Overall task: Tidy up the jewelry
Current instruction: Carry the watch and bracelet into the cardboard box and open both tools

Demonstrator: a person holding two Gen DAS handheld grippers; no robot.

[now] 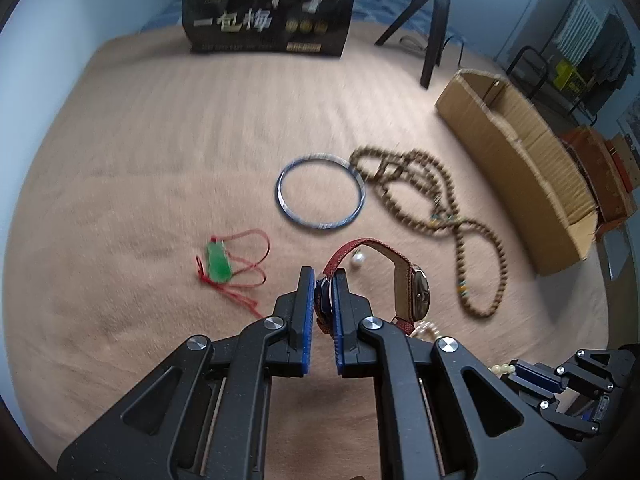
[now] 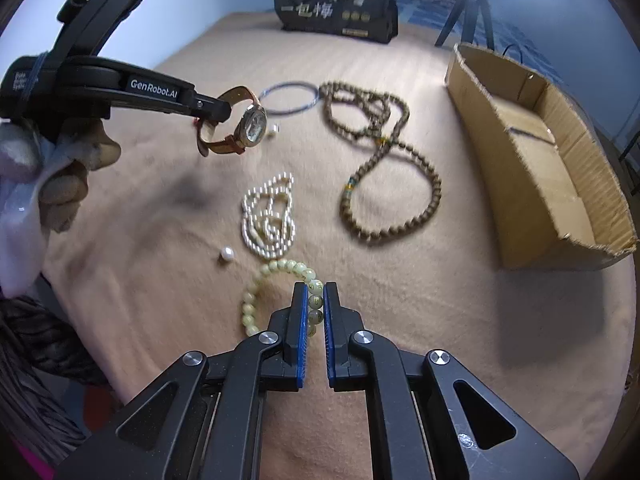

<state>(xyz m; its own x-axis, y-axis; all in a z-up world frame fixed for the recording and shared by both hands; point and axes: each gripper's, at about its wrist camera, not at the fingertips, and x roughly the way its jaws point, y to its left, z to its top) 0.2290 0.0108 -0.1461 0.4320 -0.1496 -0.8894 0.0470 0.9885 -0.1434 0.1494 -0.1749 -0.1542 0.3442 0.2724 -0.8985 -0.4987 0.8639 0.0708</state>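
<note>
My left gripper (image 1: 323,276) is shut on the red strap of a wristwatch (image 1: 416,292) and holds it above the tan blanket; the watch (image 2: 252,124) hangs from that gripper (image 2: 214,114) in the right wrist view. My right gripper (image 2: 315,292) is shut on a pale green bead bracelet (image 2: 276,270) resting on the blanket. Lying loose are a white pearl necklace (image 2: 270,220), a long brown bead necklace (image 2: 384,184), a blue bangle (image 1: 320,190), a green pendant on red cord (image 1: 218,264) and single pearls (image 2: 226,254).
An open cardboard box (image 2: 532,184) lies at the right of the blanket (image 1: 160,160). A black printed bag (image 1: 268,4) stands at the back. A black tripod (image 1: 432,28) stands behind the box.
</note>
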